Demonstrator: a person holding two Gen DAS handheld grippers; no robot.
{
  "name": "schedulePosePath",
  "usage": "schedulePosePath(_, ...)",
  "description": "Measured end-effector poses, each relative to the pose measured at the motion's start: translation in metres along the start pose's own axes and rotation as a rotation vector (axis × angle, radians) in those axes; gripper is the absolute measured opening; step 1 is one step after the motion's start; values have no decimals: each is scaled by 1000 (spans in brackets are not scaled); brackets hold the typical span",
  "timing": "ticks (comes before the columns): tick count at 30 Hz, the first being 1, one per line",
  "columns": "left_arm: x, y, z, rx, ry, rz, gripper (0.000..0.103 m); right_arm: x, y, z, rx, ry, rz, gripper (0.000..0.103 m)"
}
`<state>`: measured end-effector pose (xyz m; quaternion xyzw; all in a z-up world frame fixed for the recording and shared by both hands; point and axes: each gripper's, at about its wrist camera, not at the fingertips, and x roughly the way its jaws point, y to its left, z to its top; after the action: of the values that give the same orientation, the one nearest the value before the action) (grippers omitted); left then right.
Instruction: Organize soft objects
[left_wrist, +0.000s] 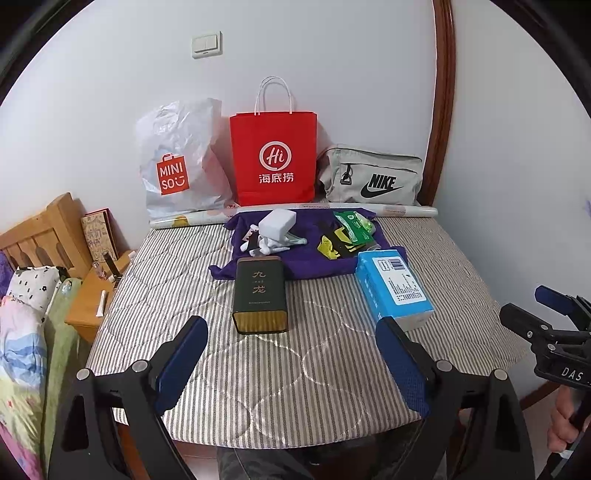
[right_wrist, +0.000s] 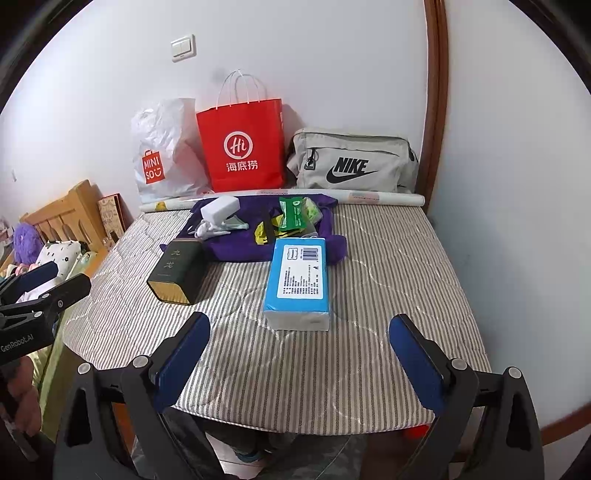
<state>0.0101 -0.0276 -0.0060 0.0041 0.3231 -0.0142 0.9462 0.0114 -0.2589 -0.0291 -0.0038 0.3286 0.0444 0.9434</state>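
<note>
A purple cloth (left_wrist: 314, 254) (right_wrist: 236, 247) lies at the far side of the striped pad, with white socks and a white packet (left_wrist: 275, 230) (right_wrist: 219, 216) and green and yellow packets (left_wrist: 349, 232) (right_wrist: 291, 218) on it. A dark green tin (left_wrist: 260, 295) (right_wrist: 177, 271) and a blue tissue pack (left_wrist: 393, 286) (right_wrist: 299, 280) lie nearer. My left gripper (left_wrist: 291, 362) is open over the near edge, just short of the tin. My right gripper (right_wrist: 299, 365) is open too, just short of the tissue pack. Neither holds anything.
Against the wall stand a white Miniso bag (left_wrist: 177, 162), a red paper bag (left_wrist: 273, 158) and a grey Nike bag (left_wrist: 373, 177), with a paper roll (left_wrist: 402, 211) in front. A wooden bed frame (left_wrist: 44, 232) and bedding lie at left.
</note>
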Motion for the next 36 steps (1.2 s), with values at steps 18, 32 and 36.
schedulePosePath(18, -1, 5, -2, -15, 6, 1, 92, -3, 9, -2, -18, -4, 3, 97)
schedulePosePath(32, -2, 6, -3, -16, 6, 3, 92, -4, 11, -2, -19, -6, 7, 97)
schedulePosePath(36, -2, 5, -3, -17, 5, 3, 92, -5, 11, -1, -19, -7, 7, 97)
